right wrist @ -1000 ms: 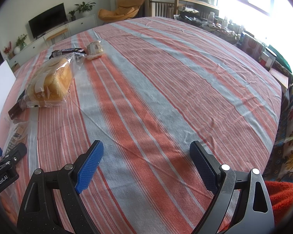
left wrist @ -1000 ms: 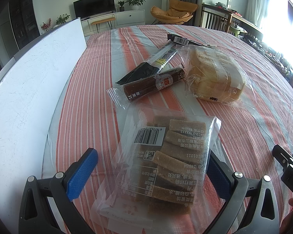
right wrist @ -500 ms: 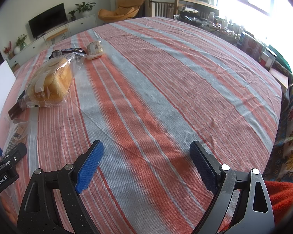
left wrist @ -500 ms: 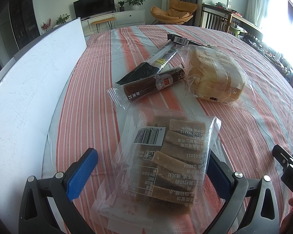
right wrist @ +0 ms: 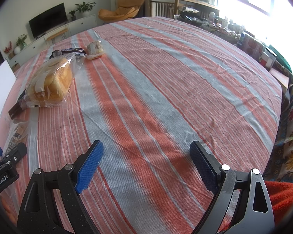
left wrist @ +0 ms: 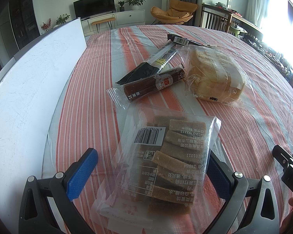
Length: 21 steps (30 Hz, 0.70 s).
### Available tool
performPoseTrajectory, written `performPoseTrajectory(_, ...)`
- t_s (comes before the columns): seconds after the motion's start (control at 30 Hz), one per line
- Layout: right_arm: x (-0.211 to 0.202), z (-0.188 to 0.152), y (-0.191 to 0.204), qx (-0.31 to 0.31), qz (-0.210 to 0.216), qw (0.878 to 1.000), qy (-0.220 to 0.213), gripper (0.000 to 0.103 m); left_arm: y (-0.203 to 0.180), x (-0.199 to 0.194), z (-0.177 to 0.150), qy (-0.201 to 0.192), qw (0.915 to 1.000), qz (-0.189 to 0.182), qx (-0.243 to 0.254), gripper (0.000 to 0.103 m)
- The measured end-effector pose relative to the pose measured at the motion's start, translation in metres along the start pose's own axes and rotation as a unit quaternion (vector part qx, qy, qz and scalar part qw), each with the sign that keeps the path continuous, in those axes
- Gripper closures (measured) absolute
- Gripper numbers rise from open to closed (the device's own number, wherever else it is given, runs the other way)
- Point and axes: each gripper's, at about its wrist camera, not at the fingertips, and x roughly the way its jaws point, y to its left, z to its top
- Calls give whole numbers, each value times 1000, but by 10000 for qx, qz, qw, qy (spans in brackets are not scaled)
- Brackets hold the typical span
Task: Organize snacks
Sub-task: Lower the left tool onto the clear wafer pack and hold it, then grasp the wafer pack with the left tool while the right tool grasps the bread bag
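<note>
A clear bag of brown biscuit slices (left wrist: pixel 166 161) lies between the open fingers of my left gripper (left wrist: pixel 150 167), label side up. Beyond it lie a dark sausage-like stick in clear wrap (left wrist: pixel 152 84), a black and silver sachet (left wrist: pixel 156 62), a dark bar with a barcode (left wrist: pixel 183 41) and a bagged bread loaf (left wrist: pixel 214 78). My right gripper (right wrist: pixel 144 163) is open and empty above bare tablecloth. In the right wrist view the loaf (right wrist: pixel 52 81) lies far left, with a small wrapped bun (right wrist: pixel 95 49) and the dark bar (right wrist: pixel 66 52) behind it.
A white board (left wrist: pixel 29 89) stands along the table's left side. The striped red and grey tablecloth (right wrist: pixel 166 89) covers the round table. The right gripper's body (left wrist: pixel 291 171) shows at the left view's right edge. Cluttered shelves lie past the far right edge.
</note>
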Motion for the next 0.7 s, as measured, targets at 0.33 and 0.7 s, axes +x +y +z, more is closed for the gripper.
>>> performPoseTrajectory(0.33,-16,35,-21,722,1305,9887,-171,12,0,0,0,-2,10000,1,-2,0)
performPoseTrajectory(0.7,50,120,142,-808,1187,9790,1448,12,0,0,0,-2,10000,1,0,0)
